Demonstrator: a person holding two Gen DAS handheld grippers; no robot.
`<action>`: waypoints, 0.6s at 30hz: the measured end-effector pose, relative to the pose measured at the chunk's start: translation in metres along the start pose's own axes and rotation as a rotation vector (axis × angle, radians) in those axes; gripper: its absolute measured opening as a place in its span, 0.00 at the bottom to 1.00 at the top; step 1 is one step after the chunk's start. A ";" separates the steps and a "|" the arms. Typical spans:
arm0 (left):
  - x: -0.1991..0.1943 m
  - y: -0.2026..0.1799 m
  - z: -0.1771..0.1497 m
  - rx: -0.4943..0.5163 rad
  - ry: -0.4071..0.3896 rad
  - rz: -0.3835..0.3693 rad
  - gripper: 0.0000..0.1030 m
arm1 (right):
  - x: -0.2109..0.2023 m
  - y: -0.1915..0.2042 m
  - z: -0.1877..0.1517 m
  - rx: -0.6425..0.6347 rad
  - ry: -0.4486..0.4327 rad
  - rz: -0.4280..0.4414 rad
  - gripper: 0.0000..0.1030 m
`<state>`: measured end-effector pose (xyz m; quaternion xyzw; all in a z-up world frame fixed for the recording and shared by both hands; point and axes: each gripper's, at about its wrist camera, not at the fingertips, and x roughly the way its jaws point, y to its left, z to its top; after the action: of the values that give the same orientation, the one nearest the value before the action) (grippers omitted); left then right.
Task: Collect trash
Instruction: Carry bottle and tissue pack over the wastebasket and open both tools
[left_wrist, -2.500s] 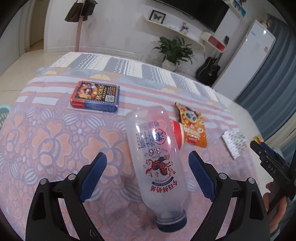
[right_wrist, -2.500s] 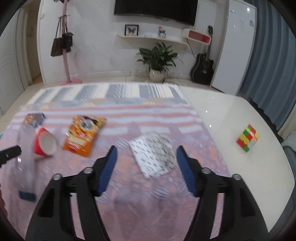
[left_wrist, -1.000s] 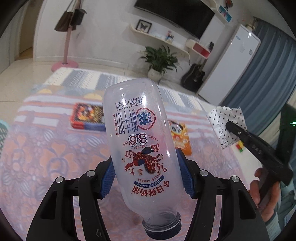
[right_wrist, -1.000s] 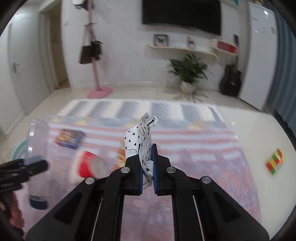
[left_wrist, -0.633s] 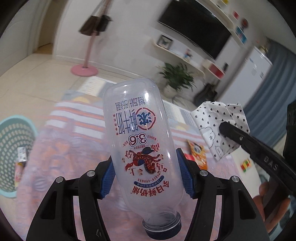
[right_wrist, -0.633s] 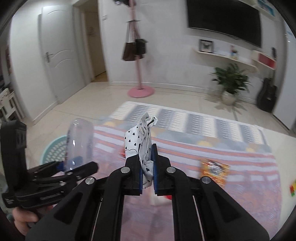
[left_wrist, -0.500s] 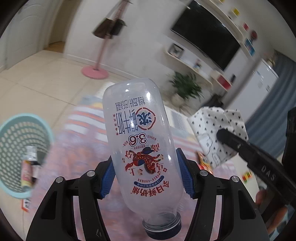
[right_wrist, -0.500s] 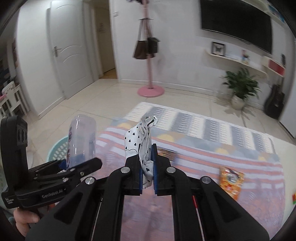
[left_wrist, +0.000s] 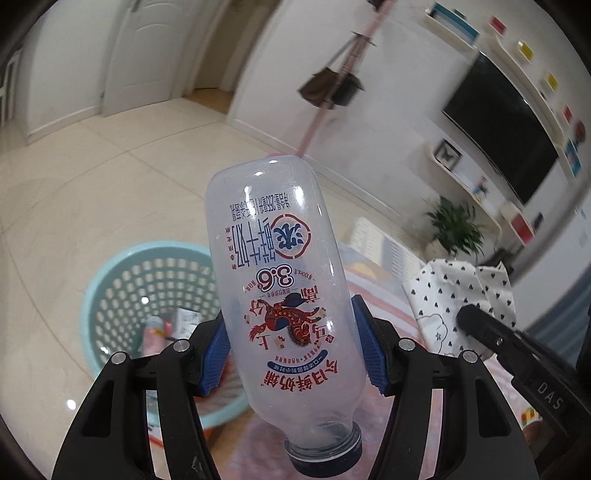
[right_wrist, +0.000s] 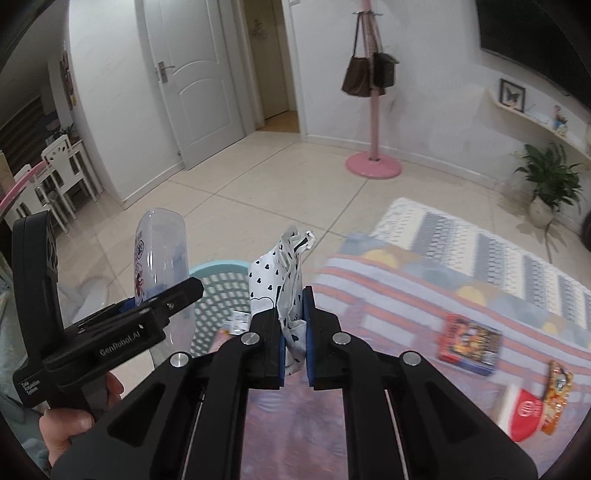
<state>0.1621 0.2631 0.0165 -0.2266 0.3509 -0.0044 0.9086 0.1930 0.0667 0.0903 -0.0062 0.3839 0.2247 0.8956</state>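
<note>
Here, at the far left of the right wrist view, a hand (right_wrist: 70, 417) grips the handle of the left claw (left_wrist: 291, 350), whose blue pads (left_wrist: 214, 350) press on both sides of a clear plastic bottle (left_wrist: 280, 288). The bottle is clamped around its middle, its dark blue cap (left_wrist: 325, 458) toward the camera and its rounded base pointing away, so the red and blue print reads upside down in the left wrist view. Behind and below the bottle stands a pale teal basket (left_wrist: 110, 280) with a perforated wall, resting on the tiled floor (left_wrist: 74, 192); a few blurred items lie at its bottom, too smeared to name. In the right wrist view the same basket shows between the two claws, just beyond their tips.

Further right, the right claw (right_wrist: 293, 332) is pinched narrow on a crumpled white wrapper (right_wrist: 280, 269) printed with small black hearts, which stands up out of the pads. In the left wrist view that wrapper hangs beside the bottle, near it but apart.

To the right, on a striped and flowered mat (right_wrist: 461, 258) spread on the floor, lie a colourful flat box (right_wrist: 471, 343), a red cup (right_wrist: 524, 415) on its side and an orange snack packet (right_wrist: 557, 395) touching it. Behind, a pink coat stand (right_wrist: 373, 110) carries brown bags, and a potted plant (right_wrist: 546, 181) sits by the wall.
</note>
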 end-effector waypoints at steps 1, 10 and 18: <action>0.000 0.007 0.004 -0.006 0.002 0.012 0.57 | 0.004 0.004 0.001 -0.002 0.004 0.004 0.06; 0.004 0.074 0.016 -0.069 0.044 0.108 0.57 | 0.065 0.036 0.002 0.004 0.076 0.056 0.06; 0.018 0.098 0.016 -0.076 0.085 0.142 0.58 | 0.116 0.051 -0.007 0.027 0.151 0.068 0.07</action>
<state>0.1712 0.3547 -0.0256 -0.2350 0.4042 0.0639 0.8817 0.2376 0.1572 0.0138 0.0019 0.4532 0.2487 0.8560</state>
